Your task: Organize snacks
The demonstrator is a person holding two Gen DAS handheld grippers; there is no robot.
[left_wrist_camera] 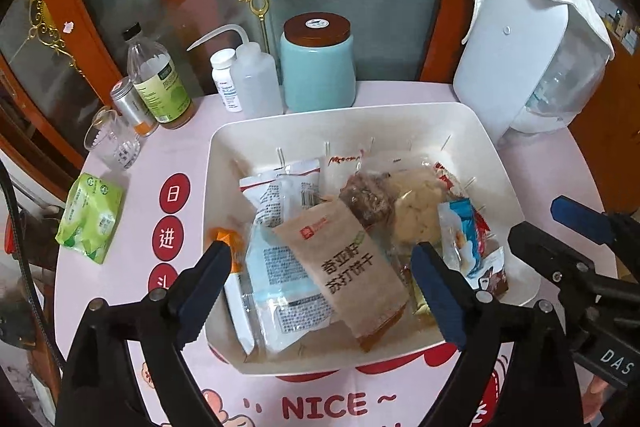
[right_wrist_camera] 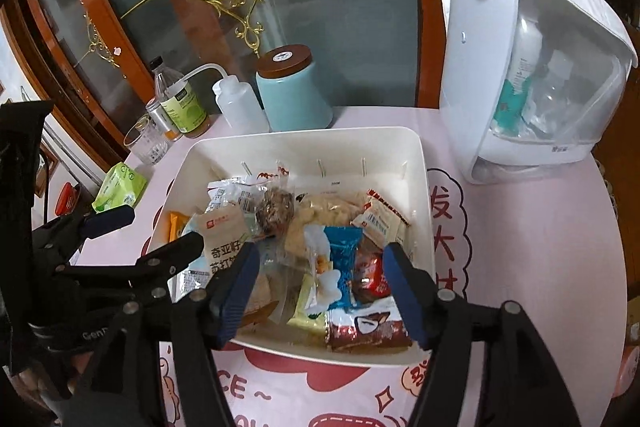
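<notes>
A white bin (left_wrist_camera: 360,111) (right_wrist_camera: 304,135) on the pink table holds several wrapped snacks. A brown cracker packet (left_wrist_camera: 352,267) (right_wrist_camera: 224,231) lies on top at the left. A blue packet (right_wrist_camera: 342,259) (left_wrist_camera: 460,227), a dark chocolate wrapper (right_wrist_camera: 368,327) and clear bags of pastry (right_wrist_camera: 316,219) lie further right. My left gripper (left_wrist_camera: 320,255) hangs open over the brown packet, its fingers either side and apart from it. My right gripper (right_wrist_camera: 322,255) stands open over the blue packet and holds nothing. Each gripper shows at the edge of the other's view.
Behind the bin stand a teal jar with a brown lid (left_wrist_camera: 318,67), a squeeze bottle (left_wrist_camera: 256,79), a pill bottle, a green-labelled bottle (left_wrist_camera: 160,83) and a glass (left_wrist_camera: 112,143). A green tissue pack (left_wrist_camera: 90,219) lies left. A white lidded box (right_wrist_camera: 532,67) stands at the right.
</notes>
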